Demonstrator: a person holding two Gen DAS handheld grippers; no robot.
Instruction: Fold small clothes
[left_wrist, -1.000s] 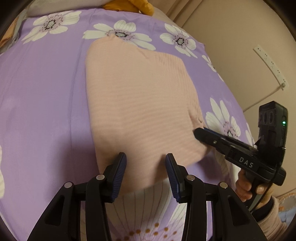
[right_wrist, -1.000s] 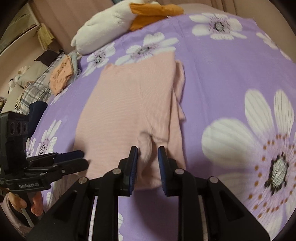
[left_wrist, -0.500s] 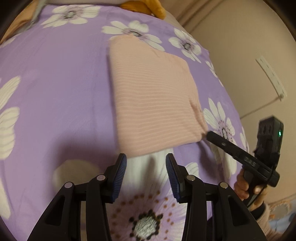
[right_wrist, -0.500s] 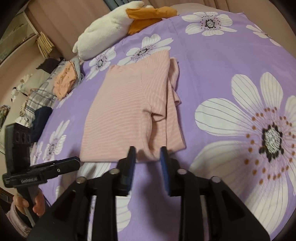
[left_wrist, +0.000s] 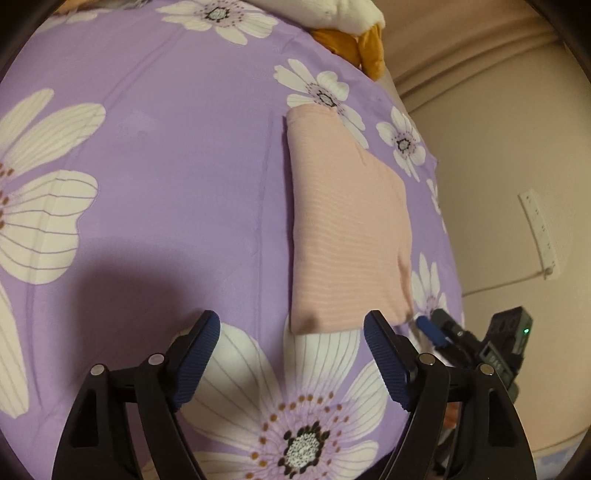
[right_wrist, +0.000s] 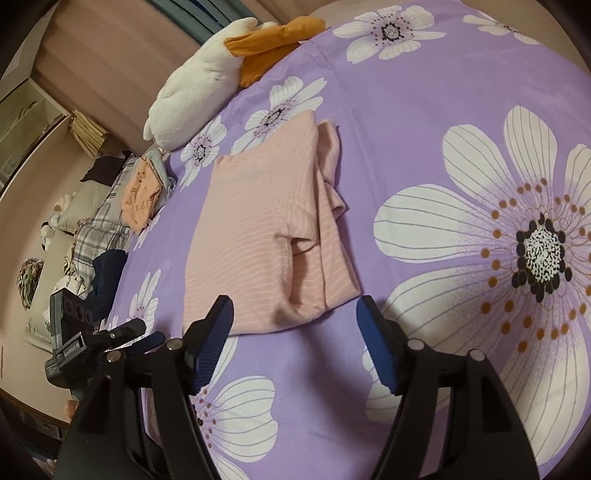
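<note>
A pink striped garment (left_wrist: 347, 229) lies folded flat on the purple flowered bedspread (left_wrist: 166, 166). In the right wrist view the garment (right_wrist: 258, 236) shows a sleeve tucked along its right side. My left gripper (left_wrist: 291, 358) is open and empty, just short of the garment's near edge. My right gripper (right_wrist: 295, 339) is open and empty, also just short of the near edge. The right gripper shows at the lower right of the left wrist view (left_wrist: 436, 336). The left gripper shows at the lower left of the right wrist view (right_wrist: 122, 336).
A white and orange plush toy (right_wrist: 221, 70) lies at the head of the bed. A pile of other clothes (right_wrist: 122, 206) sits off the bed's left side. A wall with a power strip (left_wrist: 539, 236) is to the right.
My right gripper let go of the garment's near edge and opened wide. Both grippers pulled back from the garment, and the left one opened wider.
</note>
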